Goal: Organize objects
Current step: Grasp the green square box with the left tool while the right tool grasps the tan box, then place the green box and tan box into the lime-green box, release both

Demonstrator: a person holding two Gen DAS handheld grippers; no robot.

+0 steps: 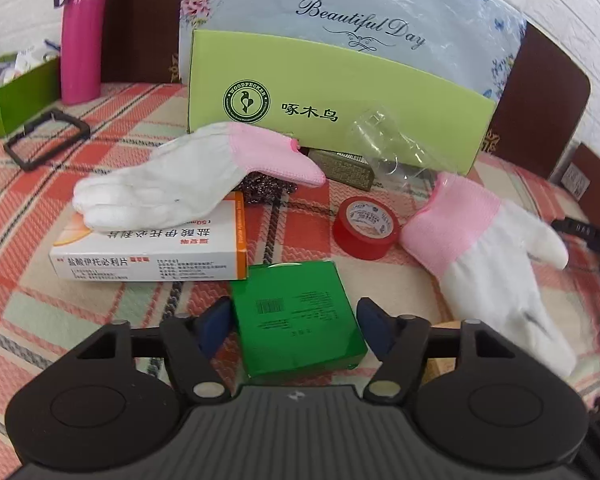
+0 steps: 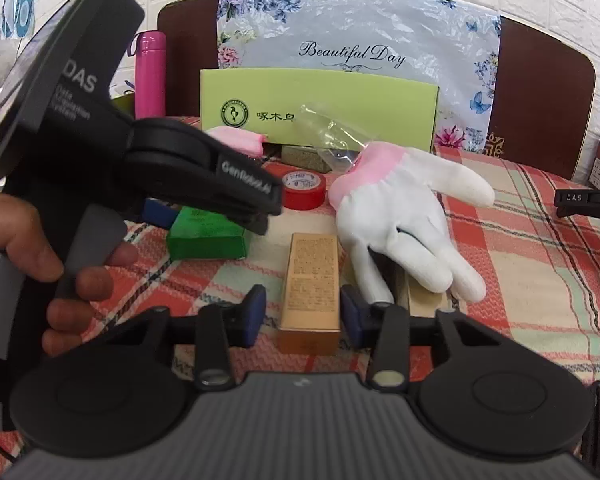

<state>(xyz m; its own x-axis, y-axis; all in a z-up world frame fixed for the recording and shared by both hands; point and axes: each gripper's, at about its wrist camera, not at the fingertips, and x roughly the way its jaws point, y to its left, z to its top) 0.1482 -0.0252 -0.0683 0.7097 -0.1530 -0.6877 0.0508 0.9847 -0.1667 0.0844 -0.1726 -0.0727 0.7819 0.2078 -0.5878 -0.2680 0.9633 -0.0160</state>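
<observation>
My left gripper point(image 1: 294, 322) is open, its blue pads on either side of a green box point(image 1: 300, 320) that lies on the checked cloth; small gaps show at both pads. My right gripper point(image 2: 302, 316) is open around a tan box point(image 2: 310, 288), with gaps at both pads. A white glove with a pink cuff point(image 1: 196, 176) lies on a white and orange medicine box point(image 1: 152, 256). A second glove point(image 2: 404, 216) lies to the right. A red tape roll point(image 1: 366, 228) sits between them. The left gripper's body point(image 2: 140, 160) fills the left of the right wrist view.
A light green carton point(image 1: 332, 92) stands at the back, with a clear plastic wrapper point(image 1: 388, 144) and an olive box point(image 1: 348, 168) before it. A pink bottle point(image 1: 82, 36), a green tray point(image 1: 16, 92) and a black frame point(image 1: 46, 138) are at the left.
</observation>
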